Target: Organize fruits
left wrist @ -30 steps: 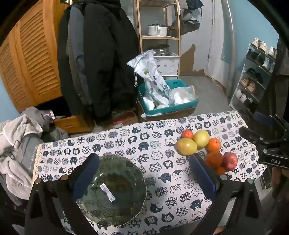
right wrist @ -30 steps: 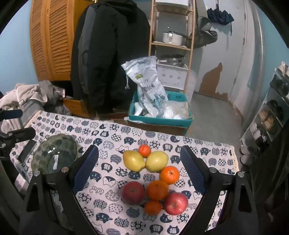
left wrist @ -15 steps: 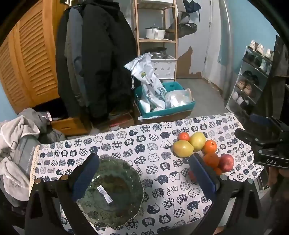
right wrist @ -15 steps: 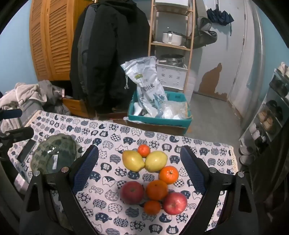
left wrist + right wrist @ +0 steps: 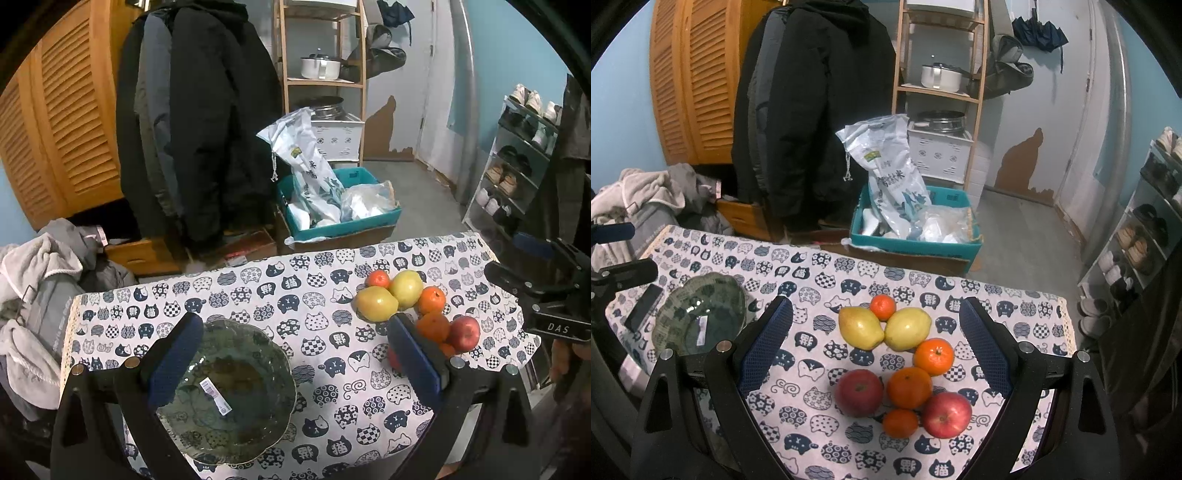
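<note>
Cat-print tablecloth (image 5: 827,280), left to right. Dark green scalloped glass bowl (image 5: 225,391), white sticker inside, left end; left gripper (image 5: 291,360) above it, jaws spread wide, holding nothing. Fruit cluster, right end: two yellow pears (image 5: 860,326), touching; small oranges (image 5: 909,382); two red apples (image 5: 859,392). Right gripper (image 5: 875,343) over cluster, jaws spread wide, holding nothing. Right wrist view only: near apple in full, black phone (image 5: 644,307) left of bowl. Left wrist view: near apple mostly hidden behind finger.
</note>
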Demonstrator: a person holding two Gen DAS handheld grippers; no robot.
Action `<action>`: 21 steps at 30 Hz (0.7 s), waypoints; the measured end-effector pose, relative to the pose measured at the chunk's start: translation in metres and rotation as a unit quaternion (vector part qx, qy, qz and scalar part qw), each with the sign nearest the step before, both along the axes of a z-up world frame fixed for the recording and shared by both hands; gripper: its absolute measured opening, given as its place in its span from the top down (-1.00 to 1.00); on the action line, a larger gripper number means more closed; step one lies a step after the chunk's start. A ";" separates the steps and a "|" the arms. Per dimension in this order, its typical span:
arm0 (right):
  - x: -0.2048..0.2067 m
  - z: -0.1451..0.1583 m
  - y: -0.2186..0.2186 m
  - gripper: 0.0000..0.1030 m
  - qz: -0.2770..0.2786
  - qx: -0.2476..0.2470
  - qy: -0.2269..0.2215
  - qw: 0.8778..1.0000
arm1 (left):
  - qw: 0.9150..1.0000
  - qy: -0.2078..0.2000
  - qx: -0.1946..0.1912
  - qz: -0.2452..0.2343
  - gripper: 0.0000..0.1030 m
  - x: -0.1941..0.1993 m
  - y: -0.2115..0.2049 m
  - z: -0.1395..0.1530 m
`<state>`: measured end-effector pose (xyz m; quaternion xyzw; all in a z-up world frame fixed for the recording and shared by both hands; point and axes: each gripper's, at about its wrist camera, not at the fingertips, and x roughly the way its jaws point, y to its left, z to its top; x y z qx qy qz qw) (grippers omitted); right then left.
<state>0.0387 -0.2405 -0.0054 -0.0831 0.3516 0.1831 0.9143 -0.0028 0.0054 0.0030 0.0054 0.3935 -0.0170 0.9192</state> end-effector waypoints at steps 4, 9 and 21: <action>0.000 0.001 -0.001 -0.75 0.000 0.000 -0.001 1.000 | 1.000 0.000 -0.001 0.001 -0.96 0.000 0.002 0.000; -0.001 0.002 0.001 -0.75 0.000 0.000 0.000 1.000 | 1.000 -0.001 -0.002 0.000 -0.96 0.000 0.003 0.000; -0.001 0.005 -0.003 -0.75 0.000 0.000 -0.001 1.000 | 1.000 -0.001 0.000 -0.001 -0.96 -0.001 0.002 -0.002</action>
